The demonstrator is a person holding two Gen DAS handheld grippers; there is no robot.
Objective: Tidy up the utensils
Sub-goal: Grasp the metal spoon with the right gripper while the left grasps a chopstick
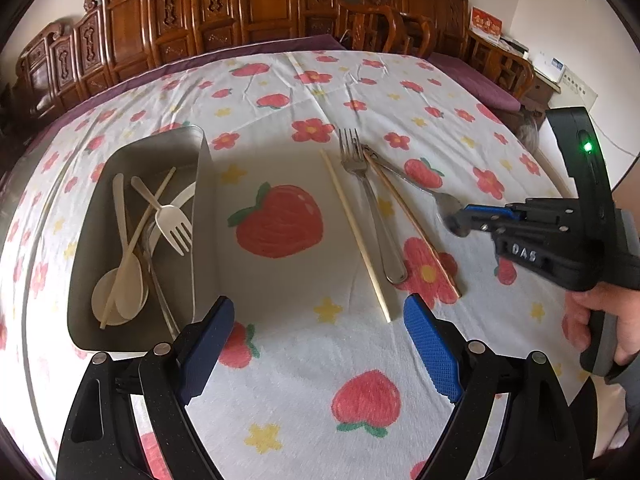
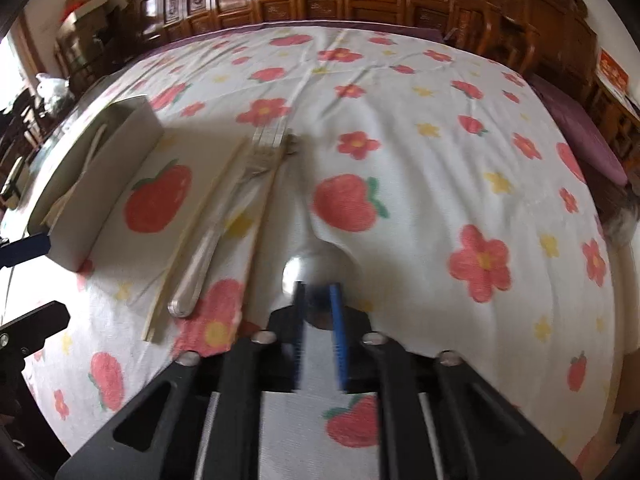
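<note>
Left tool (image 1: 318,344) hangs low over the table (image 1: 360,420), pads spread wide with nothing between them, only the strawberry-print cloth (image 1: 280,92). At 9 o'clock from it sits the metal tray (image 1: 84,280), holding a white plastic fork (image 1: 172,224), pale spoons (image 1: 124,280), a chopstick (image 1: 138,246) and metal pieces underneath. Right of the tray, loose on the cloth: a light chopstick (image 1: 356,236), a metal fork (image 1: 370,204) with tines toward 12 o'clock, and a darker chopstick (image 1: 412,224), all close side by side. Right tool (image 2: 318,300), held by a hand (image 1: 600,320) at 3 o'clock in the left view, is pinched narrow on the bowl of a metal spoon (image 2: 304,272); its handle runs toward 11 o'clock and ends by the fork tines. Right view is blurred; the pads look pressed on the spoon's bowl end. Carved wooden cabinets (image 1: 240,16) at 12 o'clock behind the table.
</note>
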